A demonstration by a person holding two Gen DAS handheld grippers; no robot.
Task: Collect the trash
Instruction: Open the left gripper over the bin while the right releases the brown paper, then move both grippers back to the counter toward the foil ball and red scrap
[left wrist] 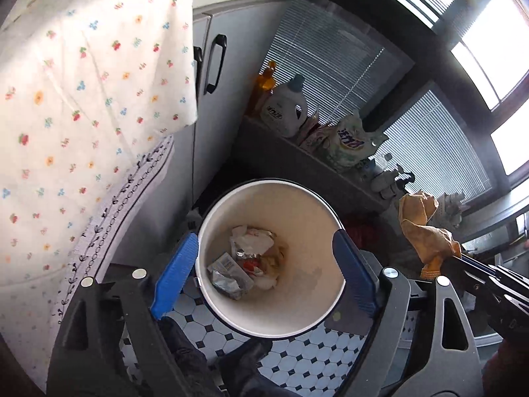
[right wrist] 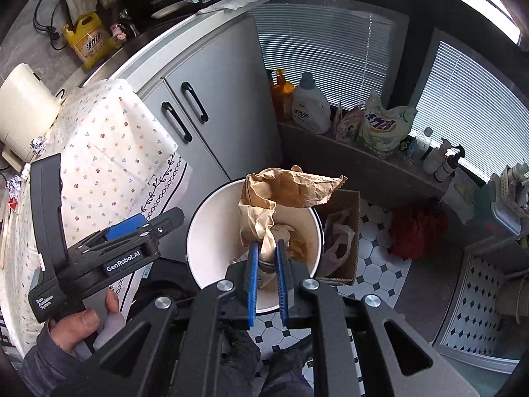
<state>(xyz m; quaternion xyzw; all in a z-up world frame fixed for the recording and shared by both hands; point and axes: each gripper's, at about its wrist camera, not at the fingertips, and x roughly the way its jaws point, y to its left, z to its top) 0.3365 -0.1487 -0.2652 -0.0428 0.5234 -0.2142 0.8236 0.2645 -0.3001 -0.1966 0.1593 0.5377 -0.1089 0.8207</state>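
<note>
A white round bin [left wrist: 307, 205] with a dark rim stands on the tiled floor. Crumpled foil wrappers and paper [left wrist: 244, 258] lie at its bottom. My left gripper [left wrist: 264, 236] hangs open above the bin's mouth, its blue pads wide apart and nothing between them. My right gripper [right wrist: 267, 248] is shut on a crumpled brown paper bag [right wrist: 287, 188], which it holds over the bin [right wrist: 211, 231]. In the left wrist view that bag [left wrist: 426, 228] and the right gripper [left wrist: 463, 261] show at the right. A hand [right wrist: 82, 327] holds the left gripper [right wrist: 155, 221] to the left of the bin.
A table with a floral cloth [left wrist: 82, 99] stands left of the bin, and a grey cabinet [right wrist: 211, 99] behind it. A cardboard box [right wrist: 347, 205] holding a plastic bag sits right of the bin. Detergent bottles [right wrist: 310, 106] line a low ledge. A red cloth [right wrist: 416, 228] lies on the floor.
</note>
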